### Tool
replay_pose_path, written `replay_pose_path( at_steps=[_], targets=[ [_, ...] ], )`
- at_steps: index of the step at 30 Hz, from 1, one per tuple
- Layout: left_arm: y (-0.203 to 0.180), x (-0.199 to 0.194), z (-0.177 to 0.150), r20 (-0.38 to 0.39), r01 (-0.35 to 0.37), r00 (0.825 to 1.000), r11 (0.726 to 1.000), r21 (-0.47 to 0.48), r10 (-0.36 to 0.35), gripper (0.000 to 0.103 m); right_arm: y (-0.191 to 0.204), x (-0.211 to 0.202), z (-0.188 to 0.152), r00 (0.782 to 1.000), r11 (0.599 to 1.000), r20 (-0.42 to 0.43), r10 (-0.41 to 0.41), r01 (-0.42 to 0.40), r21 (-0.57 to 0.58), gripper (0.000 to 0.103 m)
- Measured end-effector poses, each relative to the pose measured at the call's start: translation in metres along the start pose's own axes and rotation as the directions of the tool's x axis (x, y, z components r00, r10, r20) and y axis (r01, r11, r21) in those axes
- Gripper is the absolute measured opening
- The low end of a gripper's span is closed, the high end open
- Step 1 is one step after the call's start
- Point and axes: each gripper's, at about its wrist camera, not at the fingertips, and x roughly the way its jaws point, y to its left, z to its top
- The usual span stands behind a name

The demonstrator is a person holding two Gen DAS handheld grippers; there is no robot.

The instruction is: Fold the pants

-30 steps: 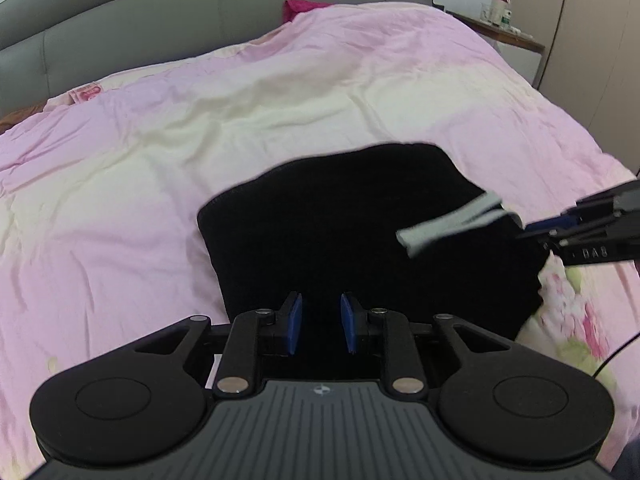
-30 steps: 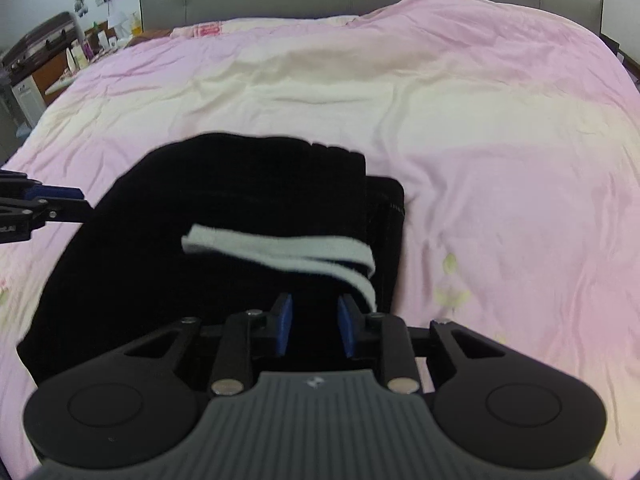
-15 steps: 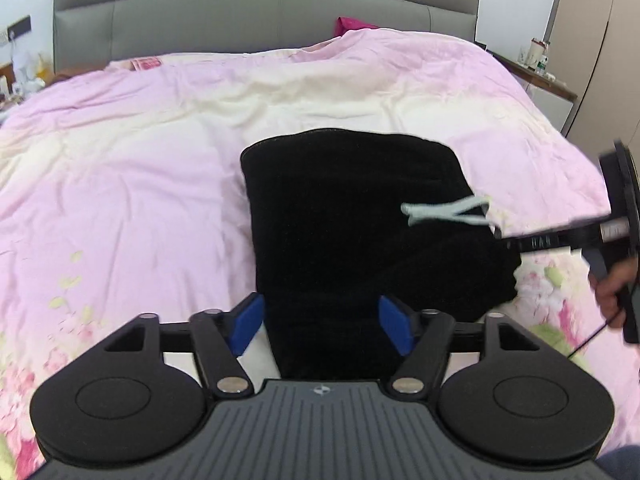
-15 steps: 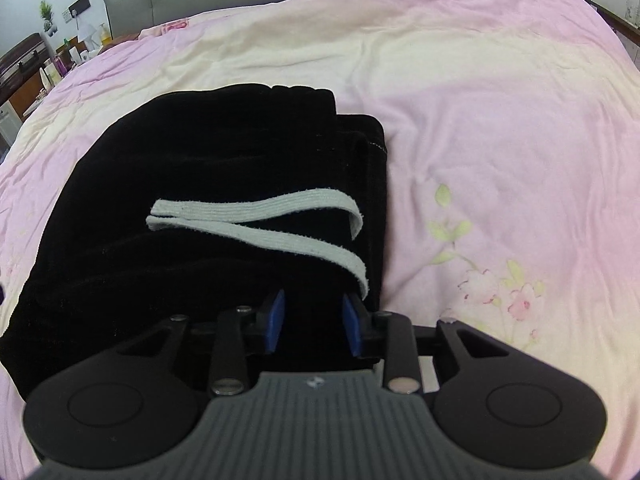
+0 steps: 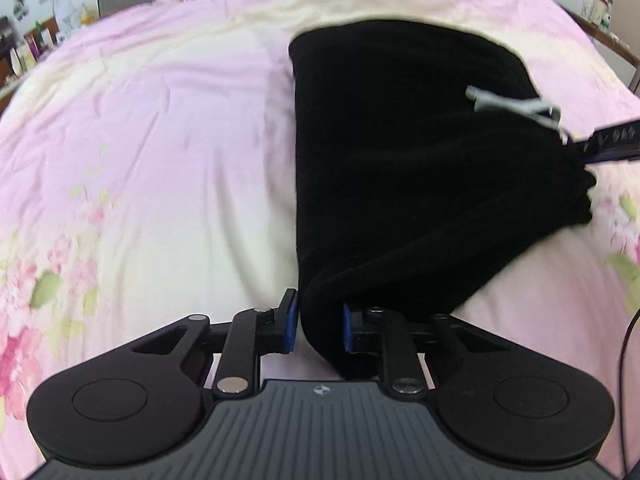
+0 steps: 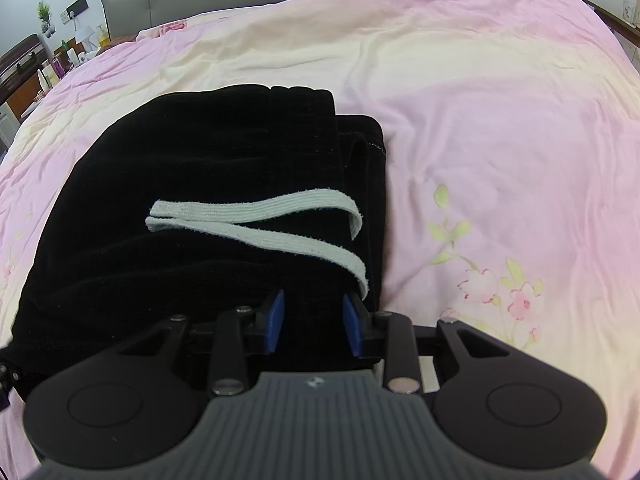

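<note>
Black pants (image 5: 420,152) are pinched at the near edge by the left gripper (image 5: 318,326), whose jaws have just been closing, their length stretching straight ahead. The right gripper (image 6: 312,322) is seen clamped on the adjoining corner, beside the white drawstring (image 6: 264,228).

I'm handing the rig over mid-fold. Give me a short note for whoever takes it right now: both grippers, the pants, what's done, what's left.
Left gripper: jaws have just been closing, now shut on the near edge of the black pants, which bunches up between the pads.
Right gripper: shut on the other end of the pants, beside the white drawstring.
Pants: already folded into a thick stack on the pink quilt, drawstring lying loose on top.
Done: both ends gripped.
Left: probably one more fold, then release and smooth the stack.
</note>
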Motion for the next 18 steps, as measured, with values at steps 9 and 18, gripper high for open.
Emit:
replay_pose_path(
  at_steps=[9,18],
  targets=[
    [0.005,-0.015,-0.004,-0.047,0.04,0.998,0.999,0.016,-0.039,0.02,-0.003,-0.007,-0.008,1.0,1.0,0.005,-0.005,0.005,0.012,0.03],
    [0.026,-0.062,0.016,-0.011,0.095,0.995,0.99,0.107,-0.094,0.037,-0.028,-0.034,-0.033,0.989,0.998,-0.135,-0.052,0.05,-0.023,0.054]
  ],
)
